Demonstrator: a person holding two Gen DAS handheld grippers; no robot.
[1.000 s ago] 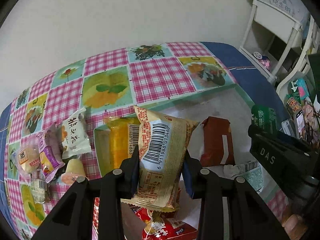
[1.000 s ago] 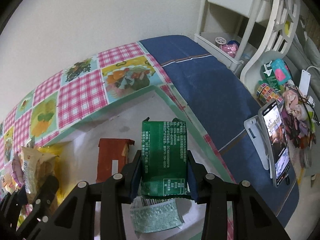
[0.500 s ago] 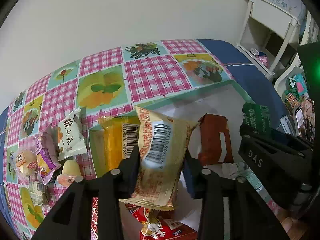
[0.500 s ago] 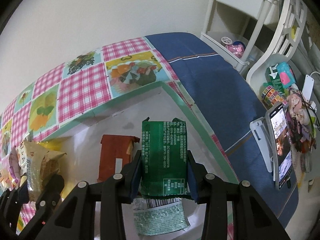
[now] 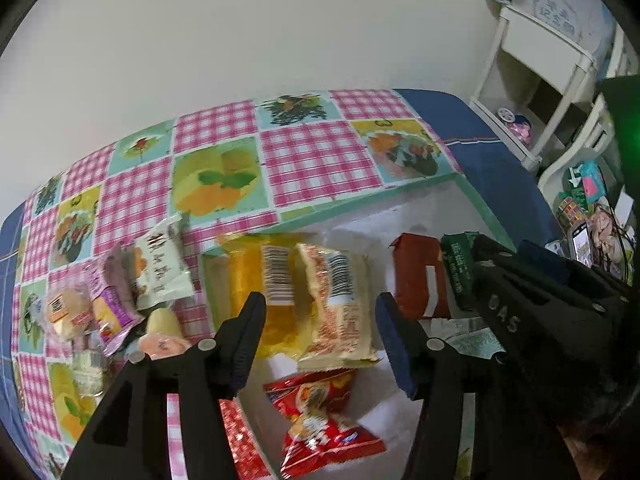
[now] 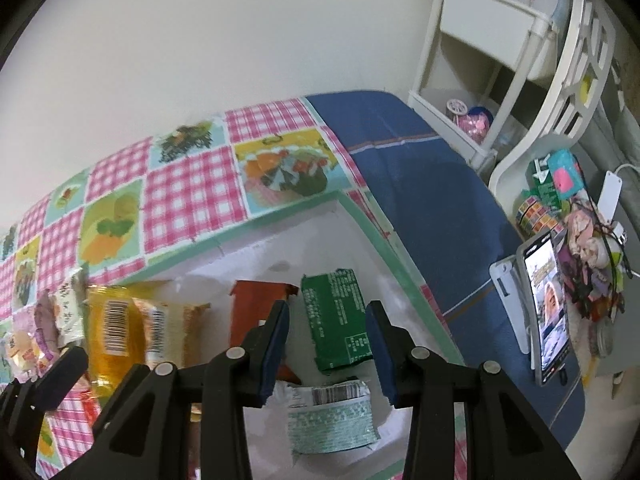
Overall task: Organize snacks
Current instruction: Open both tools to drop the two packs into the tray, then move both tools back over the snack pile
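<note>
Over the tray (image 5: pixel 472 196), both tools gape, left tool (image 5: pixel 318 330) opening, gripping nothing.

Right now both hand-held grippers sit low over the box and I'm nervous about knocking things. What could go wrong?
1. The left hand-held gripper is opening around the cream packet, which leans on the yellow packet and may topple.
2. The right hand-held gripper straddles the green packet; pulling away could drag it against the brown packet.
</note>
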